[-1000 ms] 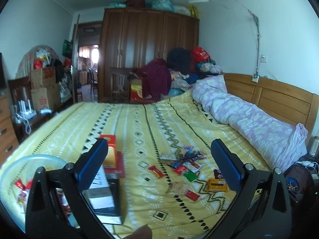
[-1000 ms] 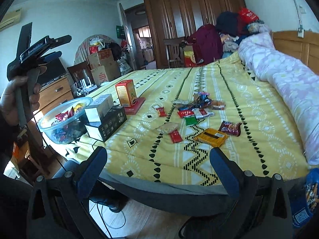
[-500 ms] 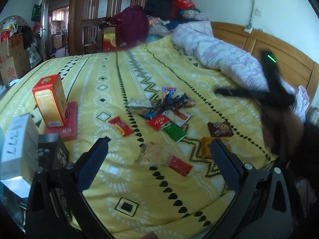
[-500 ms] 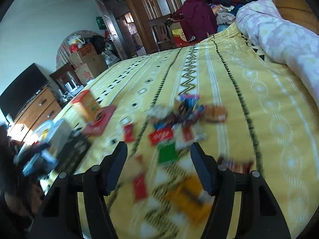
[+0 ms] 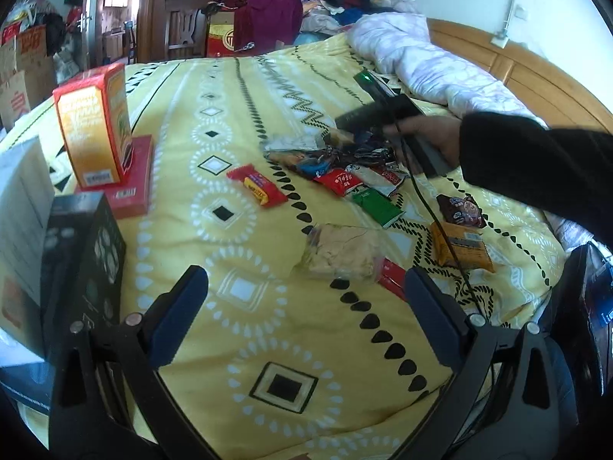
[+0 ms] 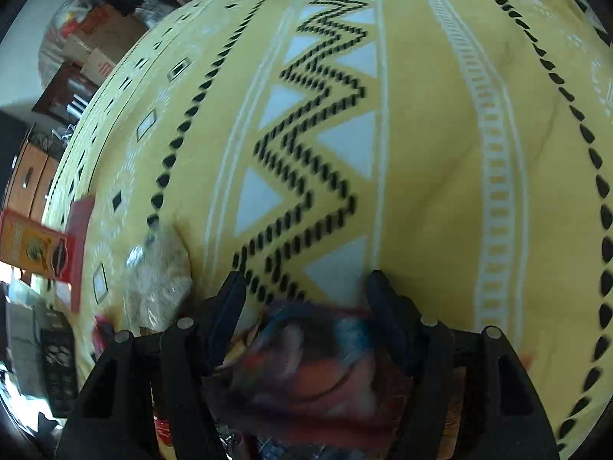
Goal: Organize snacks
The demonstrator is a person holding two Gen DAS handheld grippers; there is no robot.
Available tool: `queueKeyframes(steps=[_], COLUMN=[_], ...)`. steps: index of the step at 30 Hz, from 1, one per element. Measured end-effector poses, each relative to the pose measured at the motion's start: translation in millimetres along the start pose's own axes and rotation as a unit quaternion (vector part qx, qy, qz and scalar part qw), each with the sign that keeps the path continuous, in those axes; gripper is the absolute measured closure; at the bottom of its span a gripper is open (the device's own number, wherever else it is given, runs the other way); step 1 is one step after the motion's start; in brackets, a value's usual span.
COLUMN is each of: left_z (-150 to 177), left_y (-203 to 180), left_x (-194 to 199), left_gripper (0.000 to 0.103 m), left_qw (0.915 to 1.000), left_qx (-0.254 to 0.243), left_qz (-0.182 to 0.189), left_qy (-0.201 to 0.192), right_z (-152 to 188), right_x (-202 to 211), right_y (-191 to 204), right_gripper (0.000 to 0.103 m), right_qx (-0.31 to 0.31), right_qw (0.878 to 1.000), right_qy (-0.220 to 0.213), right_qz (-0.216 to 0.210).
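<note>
Several snack packets lie scattered on the yellow patterned bed (image 5: 237,122): a red bar (image 5: 256,184), a green packet (image 5: 377,207), a clear bag of biscuits (image 5: 341,251), an orange pack (image 5: 461,247) and a dark cookie pack (image 5: 459,207). My left gripper (image 5: 306,299) is open and empty, hovering near the bed's front edge. My right gripper (image 6: 306,299) is down over the central pile of wrappers (image 5: 345,149); its jaws are partly open with blurred wrappers (image 6: 306,364) between them. It also shows in the left wrist view (image 5: 367,119).
An orange box (image 5: 94,122) stands on a flat red box (image 5: 130,180) at left, with a black box (image 5: 82,264) and a white box (image 5: 23,199) nearer. A rolled purple quilt (image 5: 433,65) lies at the back right by the wooden headboard.
Both grippers have moved in closer over the bed. The right gripper dropped down onto the central wrapper pile and its jaws have narrowed.
</note>
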State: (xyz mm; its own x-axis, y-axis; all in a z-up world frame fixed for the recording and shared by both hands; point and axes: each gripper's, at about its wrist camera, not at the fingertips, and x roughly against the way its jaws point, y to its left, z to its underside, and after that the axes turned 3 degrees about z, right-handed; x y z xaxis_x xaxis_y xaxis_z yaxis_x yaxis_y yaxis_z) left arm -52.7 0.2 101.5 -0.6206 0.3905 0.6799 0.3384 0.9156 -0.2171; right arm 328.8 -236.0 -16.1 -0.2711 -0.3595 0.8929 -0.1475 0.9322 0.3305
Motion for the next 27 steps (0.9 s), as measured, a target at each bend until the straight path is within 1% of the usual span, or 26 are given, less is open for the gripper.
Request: queueKeyframes(steps=[1,3,5,7,9,11,12,13,14,15,16,18,19,20,21,22,25,27], left_z=[2,4,6,7,10,13,15,18,21,24,26,32,33,34,35,35,34,34], left_y=[1,1,-2,-4,-4,-5,-5,-5,-4,-2,0,7,9,11,11,11,8,4], left_x=[-1,1,9,17,24,30,33,37,39,41,41,38,37,37,36,36,36,35], left_gripper=[0.001,0.001,0.001,0.001,0.001,0.001,0.001,0.001,0.0,0.0,0.0,0.0,0.0,0.001,0.001,0.001,0.001,0.001], left_qw=[1.0,0.9998,0.9997,0.9996,0.9996,0.9995,0.9995,0.9995,0.9995,0.9994,0.9992,0.9981,0.9975,0.997,0.9969,0.9969,0.9973,0.9976], left_qx=[0.005,0.015,0.022,0.023,0.024,0.024,0.025,0.026,0.026,0.029,0.035,0.058,0.067,0.072,0.075,0.075,0.07,0.064], left_qz=[0.003,0.009,0.013,0.015,0.014,0.014,0.015,0.016,0.016,0.017,0.018,0.02,0.023,0.023,0.021,0.019,0.017,0.016], left_qy=[0.001,0.003,-0.004,-0.011,-0.012,-0.011,-0.01,-0.009,-0.008,-0.006,-0.003,0.008,0.011,0.013,0.015,0.015,0.016,0.019], right_z=[8,32,59,98,131,168,180,193,205,210,217,230,236,242,252,257,273,279], right_x=[1,8,11,18,25,39,47,59,83,102,125,160,169,176,178,177,158,147], right_y=[7,29,51,89,115,138,144,150,149,143,133,113,106,98,92,89,91,102], right_gripper=[0.03,0.03,0.03,0.029,0.029,0.029,0.032,0.032,0.032,0.031,0.031,0.029,0.029,0.029,0.028,0.028,0.028,0.028], right_qx=[0.01,0.032,0.046,0.09,0.111,0.122,0.128,0.134,0.133,0.122,0.103,0.073,0.067,0.062,0.059,0.059,0.073,0.089], right_qw=[1.0,0.999,0.996,0.991,0.986,0.978,0.975,0.975,0.979,0.983,0.987,0.989,0.99,0.991,0.993,0.993,0.995,0.994], right_qy=[0.0,0.008,0.03,0.046,0.063,0.079,0.082,0.075,0.044,0.015,-0.022,-0.074,-0.089,-0.097,-0.093,-0.088,-0.058,-0.058], right_qz=[-0.005,-0.033,-0.067,-0.086,-0.104,-0.15,-0.162,-0.161,-0.148,-0.138,-0.125,-0.1,-0.085,-0.067,-0.051,-0.044,-0.037,-0.041])
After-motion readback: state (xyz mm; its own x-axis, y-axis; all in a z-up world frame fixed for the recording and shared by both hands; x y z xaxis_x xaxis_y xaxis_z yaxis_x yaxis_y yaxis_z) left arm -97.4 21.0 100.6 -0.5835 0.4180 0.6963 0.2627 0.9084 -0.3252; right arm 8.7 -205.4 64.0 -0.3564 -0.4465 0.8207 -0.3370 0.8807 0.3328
